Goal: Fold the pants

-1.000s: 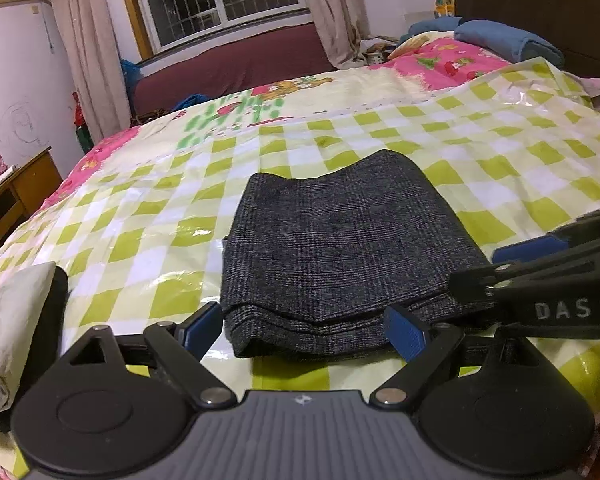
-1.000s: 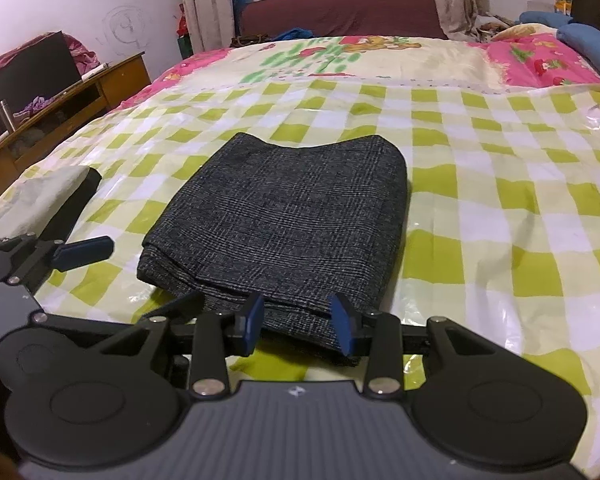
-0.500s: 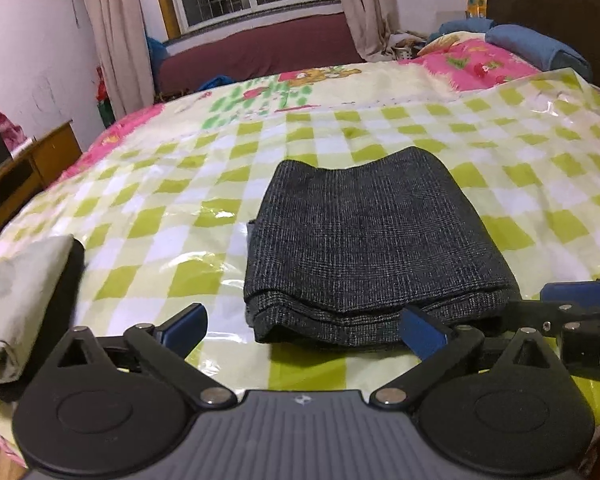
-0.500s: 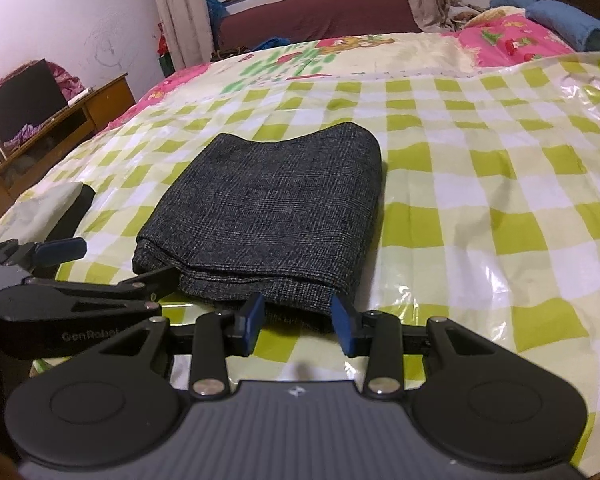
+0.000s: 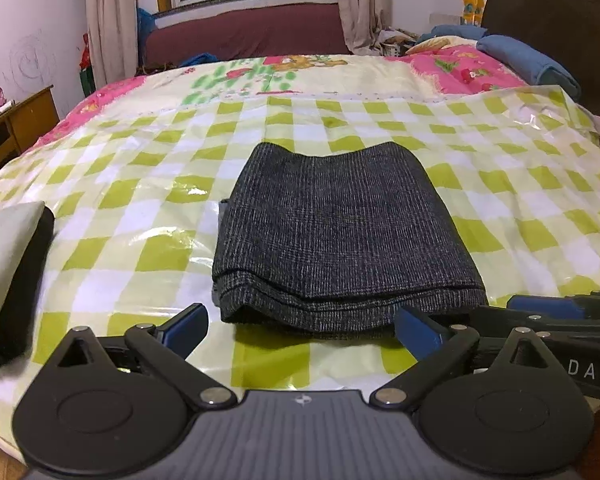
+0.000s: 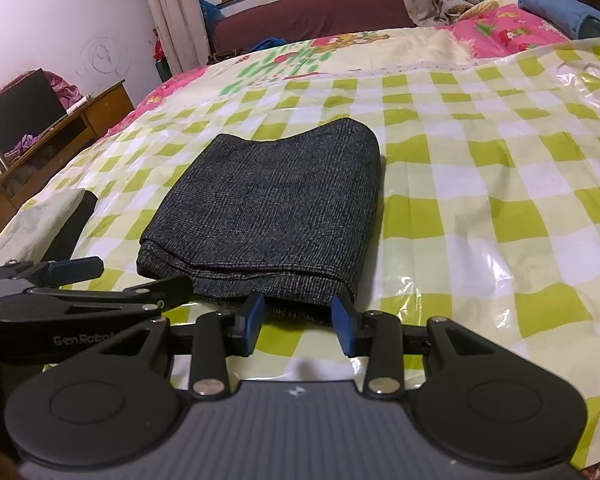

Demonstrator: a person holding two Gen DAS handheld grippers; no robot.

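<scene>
The dark grey checked pants (image 5: 340, 232) lie folded into a compact rectangle on the green-and-white checked plastic sheet (image 5: 140, 184); they also show in the right wrist view (image 6: 268, 208). My left gripper (image 5: 300, 328) is wide open and empty, just short of the fold's near edge. My right gripper (image 6: 298, 316) is open with a narrower gap, empty, its blue pads (image 6: 252, 316) right at the near edge of the pants without holding them. Each gripper shows in the other's view, the right one (image 5: 548, 308) and the left one (image 6: 72, 272).
A folded pale cloth on a dark pad (image 5: 8, 264) lies at the left edge of the bed. Blue folded bedding (image 5: 528, 60) and a dark headboard (image 5: 560, 20) stand at the far right. A wooden desk (image 6: 60, 128) is on the left, a maroon sofa (image 5: 244, 32) under the window.
Both grippers have drawn back from the folded pants toward the near edge of the bed. The pants have stayed in place. Both grippers stayed open.
</scene>
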